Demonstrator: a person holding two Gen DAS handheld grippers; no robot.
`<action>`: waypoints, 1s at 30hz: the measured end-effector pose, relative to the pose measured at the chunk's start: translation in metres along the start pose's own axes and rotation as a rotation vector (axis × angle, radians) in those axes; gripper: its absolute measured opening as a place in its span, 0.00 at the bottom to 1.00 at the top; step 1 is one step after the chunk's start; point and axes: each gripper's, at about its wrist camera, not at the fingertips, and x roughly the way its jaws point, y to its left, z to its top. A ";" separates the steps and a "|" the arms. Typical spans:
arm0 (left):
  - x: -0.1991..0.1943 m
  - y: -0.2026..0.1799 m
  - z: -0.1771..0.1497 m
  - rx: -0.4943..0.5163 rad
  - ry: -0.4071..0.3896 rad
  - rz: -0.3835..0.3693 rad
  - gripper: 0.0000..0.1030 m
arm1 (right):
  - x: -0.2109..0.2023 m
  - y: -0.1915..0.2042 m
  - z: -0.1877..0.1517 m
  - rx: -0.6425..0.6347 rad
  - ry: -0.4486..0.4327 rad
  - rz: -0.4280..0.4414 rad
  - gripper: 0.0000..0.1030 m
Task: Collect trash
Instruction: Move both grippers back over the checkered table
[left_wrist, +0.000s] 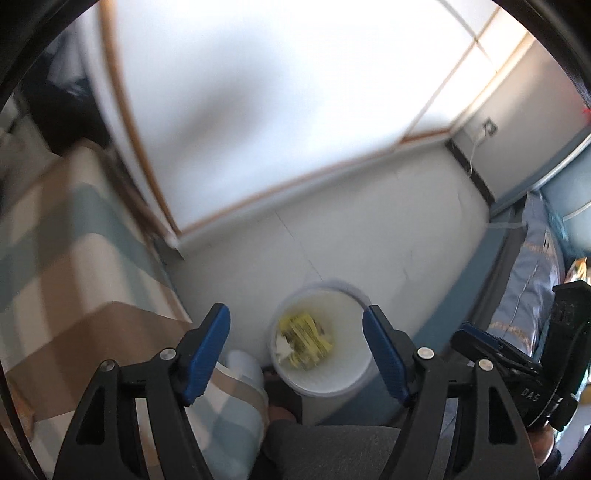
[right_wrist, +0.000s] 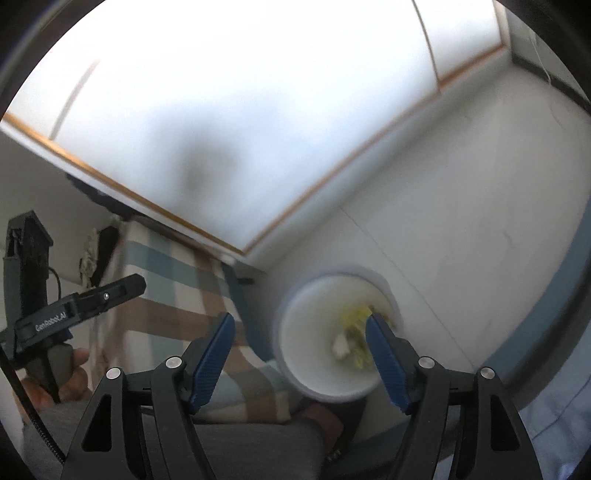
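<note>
A white round bin (left_wrist: 325, 384) stands on the floor below both grippers. Yellow wrappers (left_wrist: 304, 339) and a scrap of white paper lie at its bottom. My left gripper (left_wrist: 295, 326) hangs above the bin, open, nothing between its blue pads (left_wrist: 207, 354). In the right wrist view the same bin (right_wrist: 306, 354) shows its trash (right_wrist: 351, 332) partly behind the right pad. My right gripper (right_wrist: 301, 332) is open too and holds nothing. Each gripper appears in the other's view: the right one (left_wrist: 491, 350) at the lower right, the left one (right_wrist: 110, 291) at the left, held by a hand.
A bed with a checked cover (left_wrist: 66, 258) in tan, teal and white lies left of the bin. A bright white panel with a wooden edge (left_wrist: 258, 92) rises behind. Blue-grey bedding (left_wrist: 532, 280) fills the right side. A person's grey-clad leg (left_wrist: 325, 450) is at the bottom.
</note>
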 end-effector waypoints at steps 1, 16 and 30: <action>-0.009 0.004 -0.001 -0.007 -0.022 0.004 0.69 | -0.007 0.009 0.003 -0.022 -0.019 0.006 0.71; -0.168 0.098 -0.041 -0.173 -0.447 0.265 0.78 | -0.079 0.163 0.016 -0.312 -0.260 0.138 0.75; -0.230 0.178 -0.099 -0.351 -0.584 0.381 0.91 | -0.057 0.315 -0.036 -0.569 -0.206 0.368 0.84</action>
